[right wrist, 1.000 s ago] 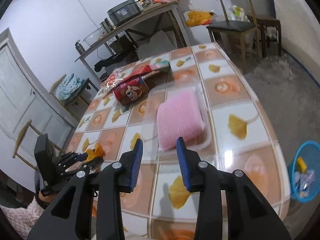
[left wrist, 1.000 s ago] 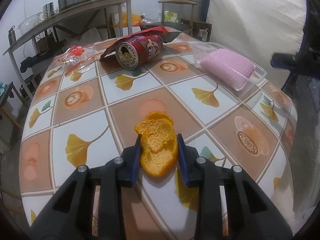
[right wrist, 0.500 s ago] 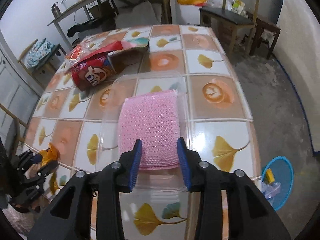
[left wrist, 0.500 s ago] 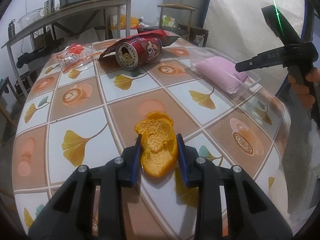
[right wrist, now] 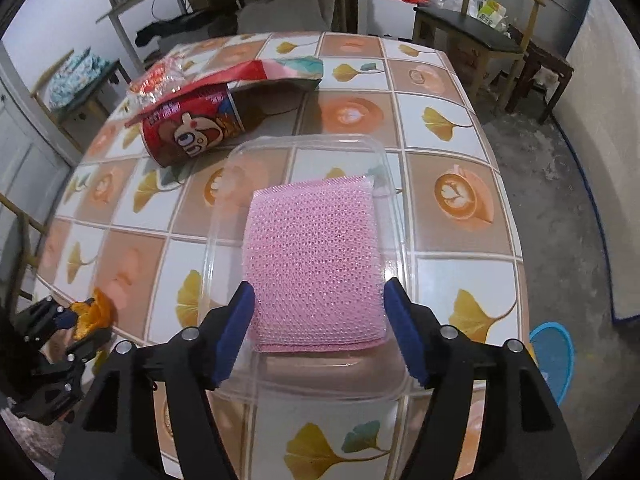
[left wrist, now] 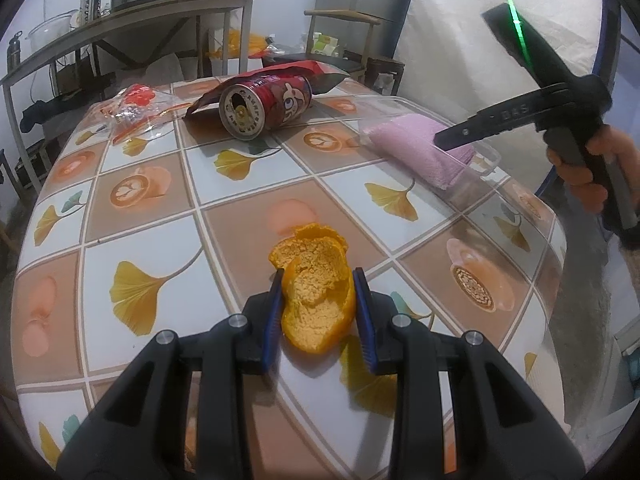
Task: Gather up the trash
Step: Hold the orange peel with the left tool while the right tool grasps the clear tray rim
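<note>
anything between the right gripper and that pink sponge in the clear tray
Nothing visible. The right gripper, whose jaws have just been opening, hangs over the near end of the pink sponge, which lies uncovered in the open clear tray. The red can lies apart, beyond the tray's far left corner.

Glossy tablecloth [right wrist: 452,304]; clear plastic tray [right wrist: 224,216] — pink mesh sponge [right wrist: 316,264], rough; pithy peel [left wrist: 316,292].

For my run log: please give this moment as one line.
left gripper: shut on orange peel | right gripper: opening over pink sponge
</note>
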### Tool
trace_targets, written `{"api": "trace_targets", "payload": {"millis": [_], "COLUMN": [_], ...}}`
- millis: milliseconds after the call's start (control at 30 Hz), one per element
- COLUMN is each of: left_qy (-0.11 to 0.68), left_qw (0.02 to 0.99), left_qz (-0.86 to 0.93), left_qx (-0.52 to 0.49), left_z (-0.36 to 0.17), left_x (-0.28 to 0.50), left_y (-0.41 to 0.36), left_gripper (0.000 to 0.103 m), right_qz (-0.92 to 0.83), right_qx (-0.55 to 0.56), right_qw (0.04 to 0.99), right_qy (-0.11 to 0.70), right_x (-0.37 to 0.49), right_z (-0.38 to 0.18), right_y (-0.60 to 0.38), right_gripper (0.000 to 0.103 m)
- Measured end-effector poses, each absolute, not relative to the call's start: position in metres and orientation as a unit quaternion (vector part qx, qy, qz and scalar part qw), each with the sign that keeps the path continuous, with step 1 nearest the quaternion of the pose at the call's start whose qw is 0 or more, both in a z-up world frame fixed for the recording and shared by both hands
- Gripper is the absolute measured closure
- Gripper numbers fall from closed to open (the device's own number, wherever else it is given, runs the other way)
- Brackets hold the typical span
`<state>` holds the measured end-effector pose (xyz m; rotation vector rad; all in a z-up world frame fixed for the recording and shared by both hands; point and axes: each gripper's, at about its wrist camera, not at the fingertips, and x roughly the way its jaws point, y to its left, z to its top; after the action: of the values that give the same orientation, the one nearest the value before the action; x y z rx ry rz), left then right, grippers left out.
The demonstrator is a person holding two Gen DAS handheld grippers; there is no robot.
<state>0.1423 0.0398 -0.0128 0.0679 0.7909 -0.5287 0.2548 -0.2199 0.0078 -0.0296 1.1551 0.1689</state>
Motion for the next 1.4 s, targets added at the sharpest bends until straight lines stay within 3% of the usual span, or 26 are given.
{"api": "trace_targets", "payload": {"millis": [67, 333, 533, 667, 700, 1067, 1400], "left_qy": [0.381, 0.381, 0.381, 0.381, 0.381, 0.381, 0.381], "left_qw": [0.888, 0.887, 0.887, 0.887, 0.887, 0.887, 0.887], "left_qz": [-0.257, -0.258, -0.258, -0.258, -0.258, -0.258, -0.258], "left_qx": [0.034, 0.036, 0.036, 0.037, 0.038, 0.037, 0.037], "left_z": [-0.013, -0.012, -0.012, -0.013, -0.013, -0.013, -0.012], "left_x": [0.142, 0.141, 0.142, 0.142, 0.142, 0.142, 0.142], "left_y": [0.039, 0.038, 0.038, 0.038, 0.038, 0.038, 0.038], "left_gripper": [0.073, 0.073, 0.073, 0.073, 0.073, 0.073, 0.073], "right_qz": [0.083, 0.094, 0.093, 0.091, 0.093, 0.125, 0.216], "right_qx": [-0.030, -0.071, -0.082, -0.059, -0.048, -0.032, -0.030], "right_qw": [0.828, 0.816, 0.819, 0.827, 0.827, 0.841, 0.849], "right_qy": [0.553, 0.566, 0.560, 0.552, 0.553, 0.526, 0.482], "right_x": [0.258, 0.267, 0.263, 0.261, 0.260, 0.245, 0.226], "right_z": [0.004, 0.001, 0.002, 0.012, 0.014, 0.036, 0.059], "right_y": [-0.215, -0.204, -0.203, -0.211, -0.215, -0.215, -0.179], "right_gripper": [0.027, 0.027, 0.037, 0.073, 0.076, 0.097, 0.098]}}
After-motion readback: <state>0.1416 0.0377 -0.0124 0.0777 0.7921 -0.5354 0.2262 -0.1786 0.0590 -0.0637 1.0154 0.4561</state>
